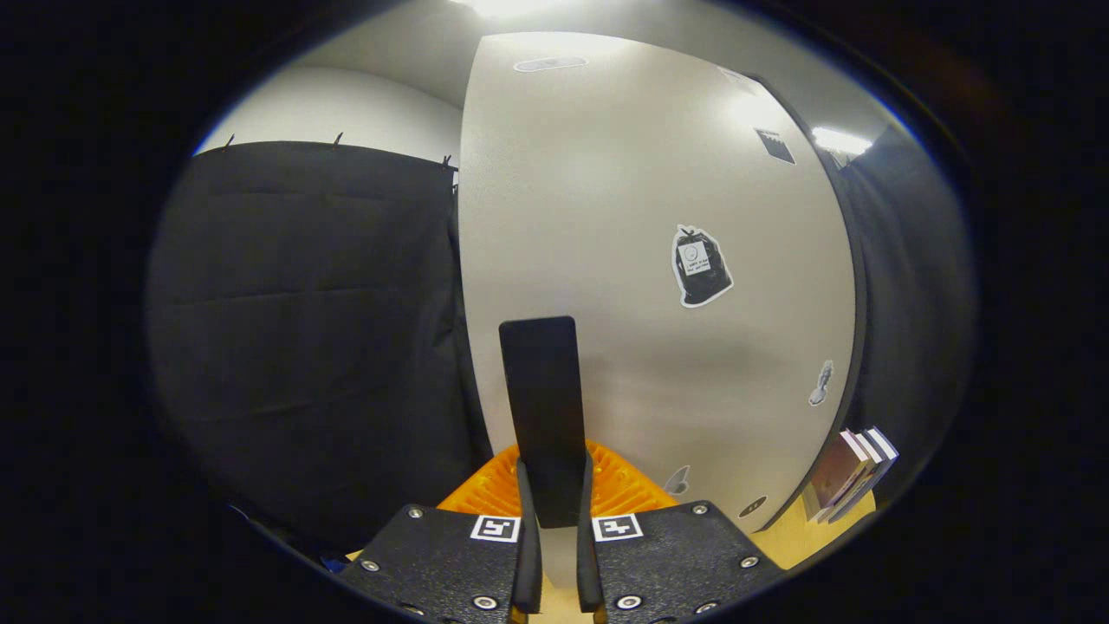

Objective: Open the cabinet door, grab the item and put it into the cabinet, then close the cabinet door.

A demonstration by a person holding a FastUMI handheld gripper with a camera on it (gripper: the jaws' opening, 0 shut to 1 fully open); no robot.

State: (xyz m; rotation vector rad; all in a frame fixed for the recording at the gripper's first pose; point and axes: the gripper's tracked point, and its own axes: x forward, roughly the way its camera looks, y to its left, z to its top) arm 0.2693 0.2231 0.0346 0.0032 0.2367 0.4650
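the gripper point(554, 503) pinches a flat dark rectangular item point(541, 407) between its two fingers point(525, 520), which press against its lower part from either side. the item stands upright, its long axis running straight ahead along the fingers and its rounded top end pointing away from them; its face is smooth, matte and plain, with no writing that can be made out. just behind its base, close to the fingers, sits a ridged orange piece point(624, 490) with fine parallel grooves, apparently plastic. beyond the item rises the cabinet door point(624, 217), a broad pale panel with a finely speckled, slightly glossy surface that catches ceiling light near its top. several stickers lie on the door: a black bag-shaped sticker point(700, 266) with a white border and a small white label whose print is too small to read, a dark square sticker point(775, 146) higher up, and a few small pale ones point(820, 384) lower down toward the door's right edge. at that edge, the dark cabinet interior point(910, 286) shows, with some books point(849, 472) stacked at a lean on a light wooden surface point(780, 542). left of the door hangs black cloth point(303, 329), softly creased and pinned along its top against a white wall point(346, 108).
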